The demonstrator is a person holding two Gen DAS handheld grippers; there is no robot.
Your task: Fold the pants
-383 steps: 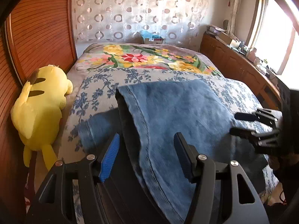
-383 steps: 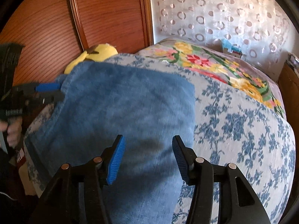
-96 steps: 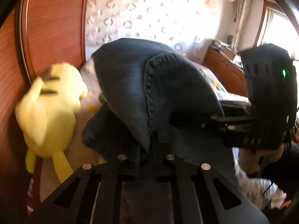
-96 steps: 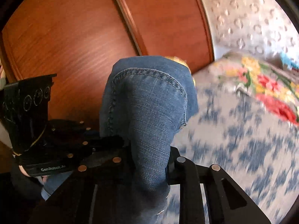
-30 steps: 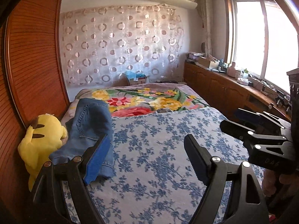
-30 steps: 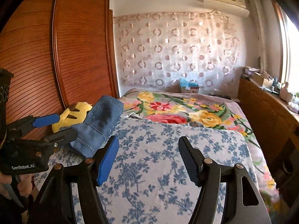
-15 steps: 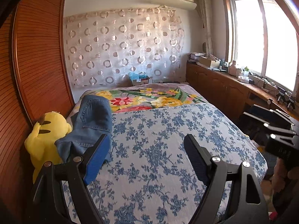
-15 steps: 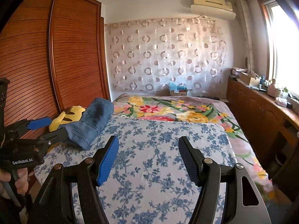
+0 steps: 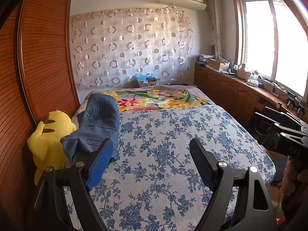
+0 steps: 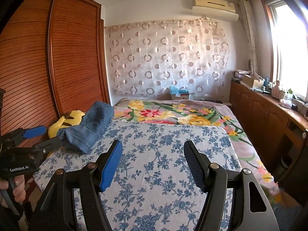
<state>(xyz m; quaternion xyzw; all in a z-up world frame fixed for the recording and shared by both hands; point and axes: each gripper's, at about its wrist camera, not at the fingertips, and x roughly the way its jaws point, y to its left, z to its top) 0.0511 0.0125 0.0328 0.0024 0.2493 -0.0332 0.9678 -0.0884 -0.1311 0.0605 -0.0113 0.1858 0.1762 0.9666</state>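
The folded blue jeans (image 9: 96, 127) lie in a bundle at the left side of the bed, against a yellow plush toy (image 9: 49, 134); they also show in the right wrist view (image 10: 90, 125). My left gripper (image 9: 150, 163) is open and empty, held back from the bed's near end, well short of the jeans. My right gripper (image 10: 153, 163) is open and empty above the blue-flowered sheet. Each gripper shows at the edge of the other's view, the right one (image 9: 279, 123) and the left one (image 10: 38, 136).
The bed has a blue-flowered sheet (image 9: 173, 154) and a bright floral blanket (image 9: 154, 100) at the far end. A wooden wardrobe (image 10: 48, 67) stands on the left. A low wooden cabinet (image 9: 231, 88) with clutter runs under the window on the right.
Both grippers have drawn further back from the bed and risen slightly, both staying open. The jeans rest where they were set beside the plush toy.
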